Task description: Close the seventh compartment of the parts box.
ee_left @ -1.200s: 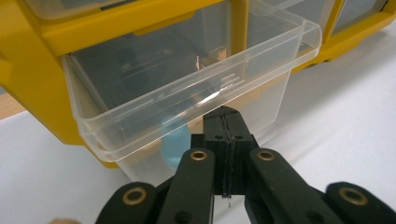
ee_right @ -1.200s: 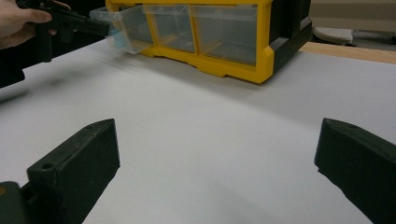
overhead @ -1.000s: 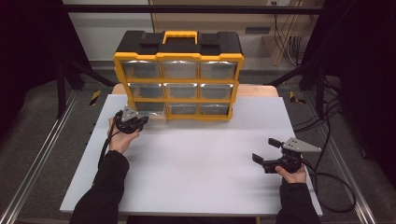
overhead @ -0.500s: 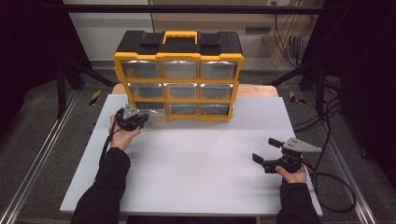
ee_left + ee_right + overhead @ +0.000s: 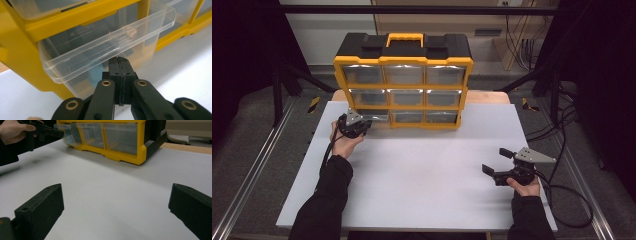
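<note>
A yellow and black organizer cabinet (image 5: 404, 85) with clear drawers stands at the back of the white table top (image 5: 427, 170). Its bottom-left drawer (image 5: 100, 50) is pulled out a little. My left gripper (image 5: 363, 125) is at this drawer. Its jaws are shut flat against each other, with the tips (image 5: 118, 60) just under the drawer's clear front lip and nothing between them. My right gripper (image 5: 497, 161) is low over the table at the right, far from the cabinet. In the right gripper view it (image 5: 116, 195) is open wide with nothing inside.
The organizer (image 5: 120, 137) has a yellow carry handle (image 5: 404, 39) on top. Metal rails run along both sides of the table, and cables lie on the floor at the right (image 5: 562, 125). A wide stretch of white surface separates the two hands.
The left gripper has edged slightly toward the cabinet's bottom-left drawer. The right gripper has stayed still.
</note>
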A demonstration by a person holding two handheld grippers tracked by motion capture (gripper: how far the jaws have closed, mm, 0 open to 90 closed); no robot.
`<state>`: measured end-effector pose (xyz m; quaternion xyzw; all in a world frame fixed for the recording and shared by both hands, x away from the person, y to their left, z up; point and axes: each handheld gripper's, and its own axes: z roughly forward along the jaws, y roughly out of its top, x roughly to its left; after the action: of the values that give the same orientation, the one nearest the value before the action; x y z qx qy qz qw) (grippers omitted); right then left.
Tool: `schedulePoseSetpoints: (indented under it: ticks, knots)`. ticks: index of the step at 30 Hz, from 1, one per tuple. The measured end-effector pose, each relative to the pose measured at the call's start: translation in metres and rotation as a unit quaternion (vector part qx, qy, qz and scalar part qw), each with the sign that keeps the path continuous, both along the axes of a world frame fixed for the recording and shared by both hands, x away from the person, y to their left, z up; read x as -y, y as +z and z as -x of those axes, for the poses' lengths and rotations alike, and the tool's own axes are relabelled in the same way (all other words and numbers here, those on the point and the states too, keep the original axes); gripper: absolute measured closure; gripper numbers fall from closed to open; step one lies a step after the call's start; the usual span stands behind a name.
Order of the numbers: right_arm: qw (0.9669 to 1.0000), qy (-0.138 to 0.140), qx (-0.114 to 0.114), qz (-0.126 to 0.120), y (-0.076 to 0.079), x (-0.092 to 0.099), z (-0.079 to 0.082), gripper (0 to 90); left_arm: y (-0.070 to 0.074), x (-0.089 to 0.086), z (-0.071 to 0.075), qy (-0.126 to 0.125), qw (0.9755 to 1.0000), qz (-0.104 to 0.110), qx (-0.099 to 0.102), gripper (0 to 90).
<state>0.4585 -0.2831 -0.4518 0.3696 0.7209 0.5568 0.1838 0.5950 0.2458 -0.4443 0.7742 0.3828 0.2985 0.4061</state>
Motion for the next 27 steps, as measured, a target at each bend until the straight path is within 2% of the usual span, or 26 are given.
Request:
schedulePoseSetpoints:
  ticks: [27]
  knots:
    - [1.0000,0.000,0.000,-0.002,0.000,0.000,0.000,0.6,0.000,0.002,-0.013,0.007,0.9999,-0.007,-0.003,89.6]
